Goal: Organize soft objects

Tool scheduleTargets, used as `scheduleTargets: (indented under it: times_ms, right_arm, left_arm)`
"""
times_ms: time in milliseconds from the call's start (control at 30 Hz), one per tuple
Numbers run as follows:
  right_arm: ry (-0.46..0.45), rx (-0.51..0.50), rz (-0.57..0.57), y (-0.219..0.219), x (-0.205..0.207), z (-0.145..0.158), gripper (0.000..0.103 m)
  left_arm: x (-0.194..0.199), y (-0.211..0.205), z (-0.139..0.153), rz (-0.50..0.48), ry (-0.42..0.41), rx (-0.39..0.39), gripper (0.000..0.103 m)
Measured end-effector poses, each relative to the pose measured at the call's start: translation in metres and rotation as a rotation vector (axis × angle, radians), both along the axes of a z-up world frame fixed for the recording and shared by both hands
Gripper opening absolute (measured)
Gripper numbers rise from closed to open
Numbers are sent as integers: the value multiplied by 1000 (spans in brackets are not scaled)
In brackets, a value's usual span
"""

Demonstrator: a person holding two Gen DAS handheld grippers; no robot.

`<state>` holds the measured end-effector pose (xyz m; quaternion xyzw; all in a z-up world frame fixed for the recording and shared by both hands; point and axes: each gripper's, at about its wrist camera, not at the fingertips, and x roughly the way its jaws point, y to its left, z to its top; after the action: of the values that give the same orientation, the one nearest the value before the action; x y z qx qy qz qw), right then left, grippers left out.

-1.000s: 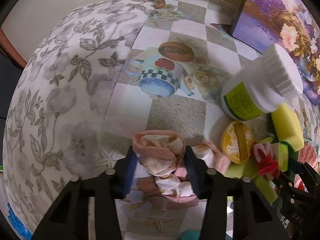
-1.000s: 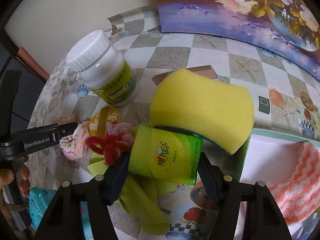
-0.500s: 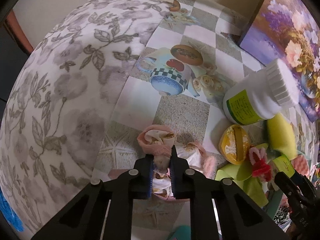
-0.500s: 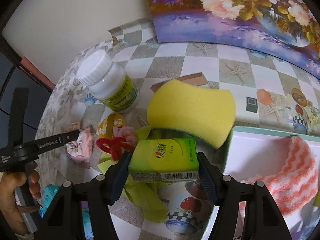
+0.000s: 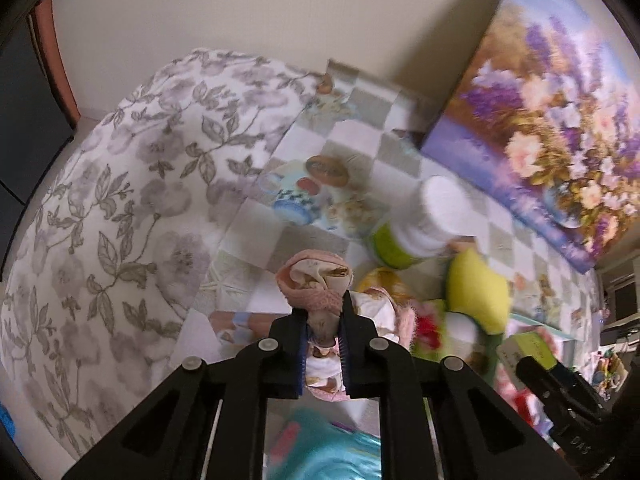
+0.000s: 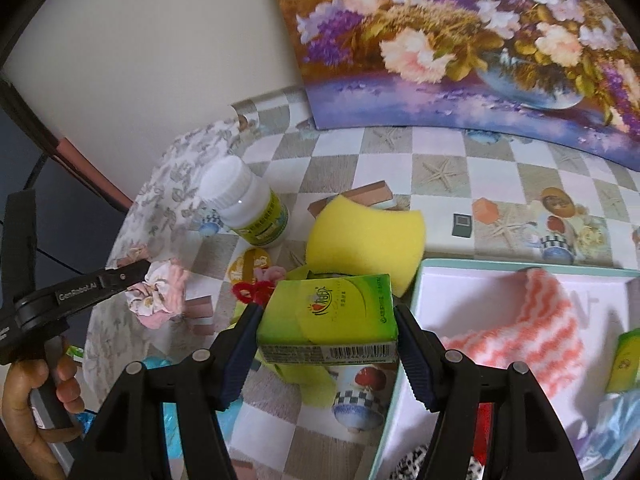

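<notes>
The left gripper (image 5: 323, 322) has its fingers nearly closed, pinching one pink floral scrunchie (image 5: 316, 280) that hangs clear above the bench (image 6: 436, 168). The right gripper (image 6: 326, 330) has its fingers spread wide, pressing both sides of a green tissue pack (image 6: 326, 316), lifted just beside the tray (image 6: 416, 304). A second green pack (image 6: 624, 356) sits at the tray's far right, next to one pink-and-white fluffy cloth (image 6: 536, 328). On the bench are one yellow sponge (image 6: 364, 236), one white bottle (image 6: 244, 204), one round yellow packet (image 6: 246, 268) and one red pipe-cleaner twist (image 6: 250, 292).
</notes>
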<state>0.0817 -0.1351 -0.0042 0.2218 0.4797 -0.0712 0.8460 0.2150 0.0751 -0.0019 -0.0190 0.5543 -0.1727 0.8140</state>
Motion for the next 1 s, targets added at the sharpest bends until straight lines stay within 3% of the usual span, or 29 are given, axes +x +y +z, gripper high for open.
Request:
scheduleTargets:
  times_ms: [300,600,1000]
  right_arm:
    - [-23,15,-43,-13,-39,19,68]
    - [-8,0,-147,-45,-84,24,68]
    - [23,-42,-314,-111,-138,27,68]
  left_arm:
    - [-42,-33,23,-27,-17,-63,14]
    - [-94,-86,16,-102,29,-103,14]
    - [-149,-156,9,-248,18,-62,14]
